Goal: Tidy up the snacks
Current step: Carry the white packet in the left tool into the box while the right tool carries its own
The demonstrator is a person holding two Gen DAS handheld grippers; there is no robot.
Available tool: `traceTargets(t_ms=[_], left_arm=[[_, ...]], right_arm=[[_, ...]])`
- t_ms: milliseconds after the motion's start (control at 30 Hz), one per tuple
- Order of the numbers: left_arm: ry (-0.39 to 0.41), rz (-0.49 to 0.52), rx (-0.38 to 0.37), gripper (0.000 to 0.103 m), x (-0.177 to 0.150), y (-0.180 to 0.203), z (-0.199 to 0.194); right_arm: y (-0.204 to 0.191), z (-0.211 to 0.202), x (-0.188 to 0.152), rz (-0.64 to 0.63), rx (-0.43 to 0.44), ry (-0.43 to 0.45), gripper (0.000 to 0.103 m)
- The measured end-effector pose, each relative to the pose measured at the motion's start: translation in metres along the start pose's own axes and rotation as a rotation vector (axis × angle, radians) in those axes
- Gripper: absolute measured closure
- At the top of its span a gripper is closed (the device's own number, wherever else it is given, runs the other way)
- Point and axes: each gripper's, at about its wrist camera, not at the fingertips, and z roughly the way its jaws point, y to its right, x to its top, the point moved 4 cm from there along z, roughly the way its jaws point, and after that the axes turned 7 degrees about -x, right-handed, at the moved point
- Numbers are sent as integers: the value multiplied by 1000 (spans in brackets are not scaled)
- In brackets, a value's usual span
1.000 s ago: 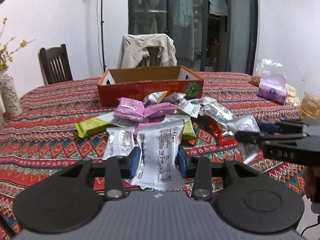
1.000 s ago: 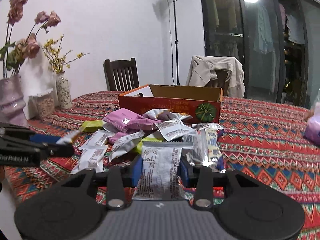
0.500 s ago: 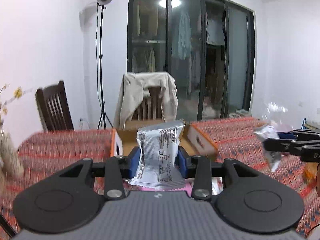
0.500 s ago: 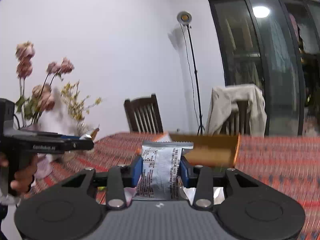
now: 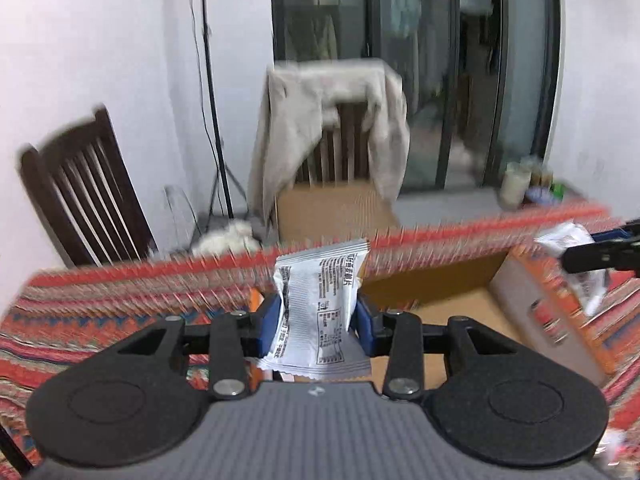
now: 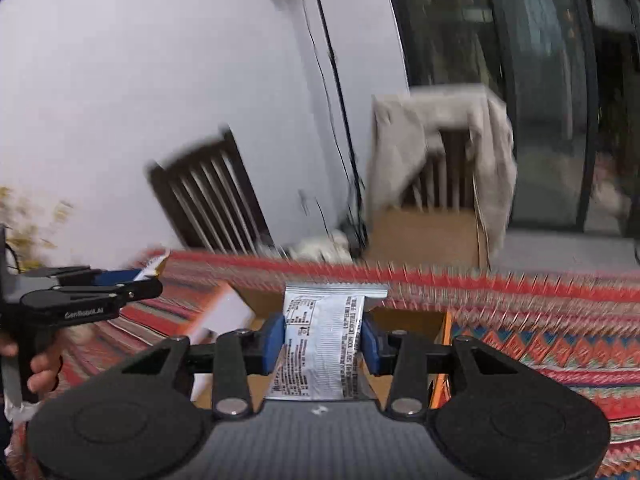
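My left gripper (image 5: 316, 320) is shut on a silver snack packet (image 5: 320, 300) and holds it above the open cardboard box (image 5: 448, 304) on the patterned tablecloth. My right gripper (image 6: 320, 338) is shut on another silver snack packet (image 6: 320, 340), also over the box (image 6: 412, 322). The right gripper with its packet (image 5: 580, 256) shows at the right edge of the left wrist view. The left gripper (image 6: 80, 296) shows at the left of the right wrist view. Both views are motion-blurred.
A dark wooden chair (image 5: 84, 192) and a chair draped with a beige jacket (image 5: 336, 120) stand behind the table. A lamp stand pole (image 5: 212, 100) rises by the wall. Glass doors (image 5: 460, 60) are at the back. The tablecloth's far edge (image 6: 500, 280) runs across.
Both grippers have lifted their packets off the snack pile and carried them forward over the box. The views now look down into the box and beyond the table's far edge.
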Motion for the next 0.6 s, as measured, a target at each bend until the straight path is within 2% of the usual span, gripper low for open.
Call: traceTargets(t_ms=[67, 167, 267, 333, 367, 400, 467, 500, 600], left_arm=[[-58, -16, 4, 63, -11, -8, 33], [-126, -12, 34, 62, -24, -13, 65], [-176, 4, 74, 57, -34, -16, 85], [-201, -2, 73, 53, -35, -19, 89], [-194, -17, 65, 51, -35, -18, 86], [-189, -26, 61, 49, -36, -18, 84], [-197, -5, 71, 47, -39, -13, 83], [-201, 0, 76, 45, -39, -11, 84], [-194, 15, 85, 33, -37, -7, 85]], right_arm=[[2, 52, -5, -11, -42, -85, 63], [6, 120, -15, -57, -153, -179, 63], [13, 158, -27, -77, -208, -233, 63], [17, 175, -31, -115, -255, -235, 63], [20, 179, -34, -132, -268, -227, 58], [19, 182, -36, -164, -276, -216, 46], [15, 185, -39, -215, -286, -216, 41], [14, 185, -40, -224, -283, -205, 33], [14, 182, -38, -226, -299, -179, 27]])
